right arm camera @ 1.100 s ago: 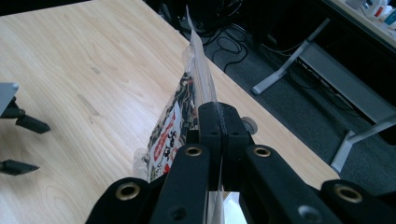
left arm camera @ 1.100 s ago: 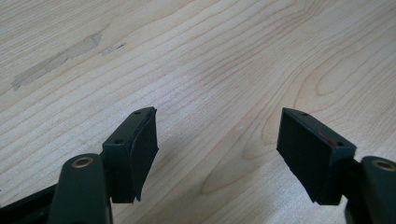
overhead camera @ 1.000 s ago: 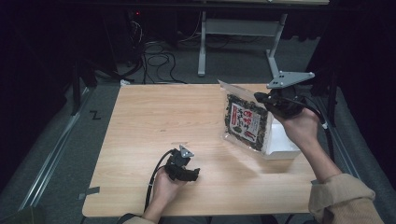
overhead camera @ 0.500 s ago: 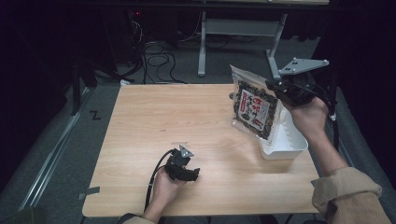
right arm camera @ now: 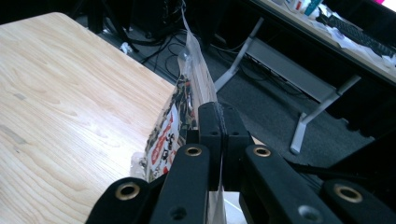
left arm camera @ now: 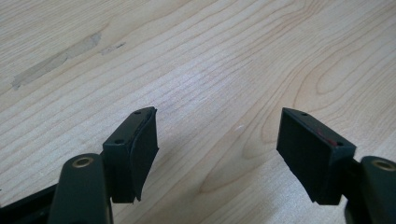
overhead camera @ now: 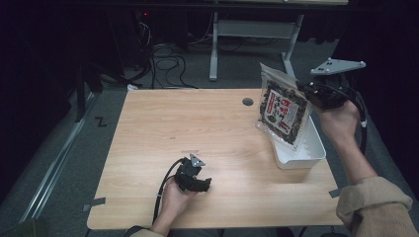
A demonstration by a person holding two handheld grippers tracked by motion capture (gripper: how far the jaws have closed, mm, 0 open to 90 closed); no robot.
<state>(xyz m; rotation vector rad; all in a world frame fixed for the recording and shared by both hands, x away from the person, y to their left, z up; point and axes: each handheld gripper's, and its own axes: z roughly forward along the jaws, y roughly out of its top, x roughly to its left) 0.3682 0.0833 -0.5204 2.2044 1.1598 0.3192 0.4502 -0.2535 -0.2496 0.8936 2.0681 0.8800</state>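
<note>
At the far right of the pale wooden table (overhead camera: 197, 128), the right gripper (overhead camera: 302, 92) holds a clear plastic pouch with a red-and-white label and dark contents (overhead camera: 282, 109) by its upper right edge, lifted into the air. In the right gripper view the right gripper (right arm camera: 219, 122) has its two black jaws pressed together on the thin transparent edge of the pouch (right arm camera: 180, 109), which runs up between them and hangs away to the left, over the table's far right corner (right arm camera: 70, 93). In the high view the pouch hangs tilted, its top leaning far and left, its lower end just above or inside a white rectangular plastic tray (overhead camera: 309, 153) that sits near the table's right edge; whether the pouch touches the tray cannot be told. The grey three-cornered plate tops the gripper, and the person's right hand (overhead camera: 338, 121) grips it from the right. At the near side of the table, left of centre, the left gripper (overhead camera: 193, 174) rests low on the wood in the person's left hand (overhead camera: 175, 195), well apart from the pouch. In the left gripper view its jaws stand wide apart over bare wood grain (left arm camera: 210, 70), with nothing between the pads (left arm camera: 142, 144).
</note>
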